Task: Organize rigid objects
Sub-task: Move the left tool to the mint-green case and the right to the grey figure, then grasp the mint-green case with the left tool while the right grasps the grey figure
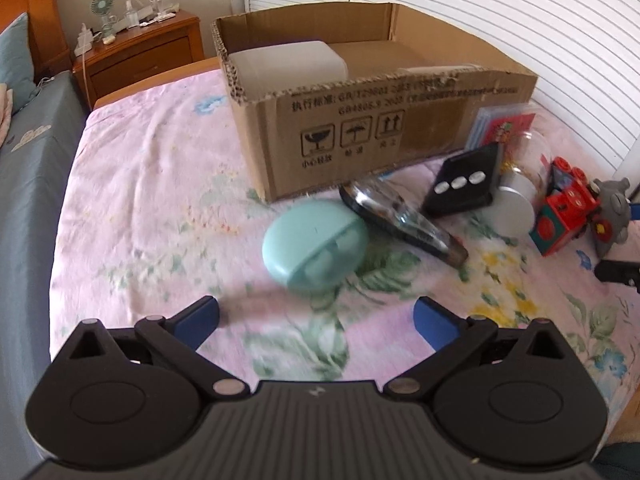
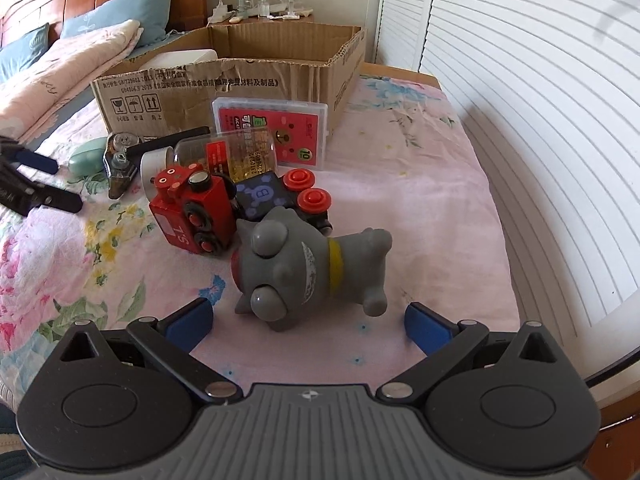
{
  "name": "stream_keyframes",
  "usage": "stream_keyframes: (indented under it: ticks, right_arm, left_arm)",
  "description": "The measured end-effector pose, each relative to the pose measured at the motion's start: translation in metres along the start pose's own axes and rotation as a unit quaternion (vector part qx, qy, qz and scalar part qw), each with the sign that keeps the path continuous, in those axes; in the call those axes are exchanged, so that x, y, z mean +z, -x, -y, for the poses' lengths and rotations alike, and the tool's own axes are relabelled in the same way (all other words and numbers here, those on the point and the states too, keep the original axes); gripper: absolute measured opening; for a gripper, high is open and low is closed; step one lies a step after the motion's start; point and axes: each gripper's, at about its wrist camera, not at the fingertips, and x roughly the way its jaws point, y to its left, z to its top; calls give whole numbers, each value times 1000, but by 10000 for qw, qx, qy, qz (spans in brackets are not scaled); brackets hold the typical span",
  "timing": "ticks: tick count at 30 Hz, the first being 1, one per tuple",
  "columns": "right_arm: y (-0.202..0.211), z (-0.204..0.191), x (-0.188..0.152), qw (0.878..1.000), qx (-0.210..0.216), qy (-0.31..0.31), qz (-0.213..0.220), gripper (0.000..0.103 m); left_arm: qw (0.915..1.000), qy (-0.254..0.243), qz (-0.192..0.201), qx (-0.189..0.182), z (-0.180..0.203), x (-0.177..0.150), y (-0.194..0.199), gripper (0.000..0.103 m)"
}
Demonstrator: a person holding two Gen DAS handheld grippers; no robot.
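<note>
An open cardboard box (image 1: 360, 136) stands on the flowered bedspread and holds a white container (image 1: 286, 62). In front of it lie a mint oval case (image 1: 314, 246), a dark clear-topped tool (image 1: 404, 216), a black remote (image 1: 464, 182), a clear jar (image 1: 524, 168) and a red toy train (image 1: 568, 210). My left gripper (image 1: 316, 320) is open and empty just short of the mint case. In the right wrist view a grey toy animal (image 2: 304, 268) lies on its side. My right gripper (image 2: 308, 324) is open with its fingers either side of the toy's near end, apart from it.
A red card pack (image 2: 272, 130) leans on the box (image 2: 224, 80). A dark toy car with red wheels (image 2: 288, 196) sits behind the grey toy. Slatted doors stand at the right. A nightstand (image 1: 140, 52) and pillows (image 2: 120, 12) lie beyond the bed.
</note>
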Motion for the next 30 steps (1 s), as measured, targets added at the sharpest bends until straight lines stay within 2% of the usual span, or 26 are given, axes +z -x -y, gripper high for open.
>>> stream_keyframes:
  ticks: [3,12,16,20,25,30]
  right_arm:
    - [0,0,-2,10000,-4,-7,67,103]
    - [0,-1,-2,10000,-41,-53,55,103]
    - [0,-1,-2,10000,-41,-53,55,103]
    - [-1,-1,-2,10000,-37,-43,38,103]
    - [-1,0,-1,10000,8,11,23,103]
    - [-2,0,2,10000,45,70,-51,103]
  left_arm:
    - [9999,-100,-47,-61,-3,10,-6,103]
    - [9939,-1043,115,-337,5,27,-16,101]
    - [9930,-1030,41,-571,6,27,-14,93]
    - [9906,-1106,-97,-793,10,19,-7,91]
    - [9902,-1147,-61,-791,6,18,-3,79]
    - [9911,-1094,-10,-763,0,24,-7,79]
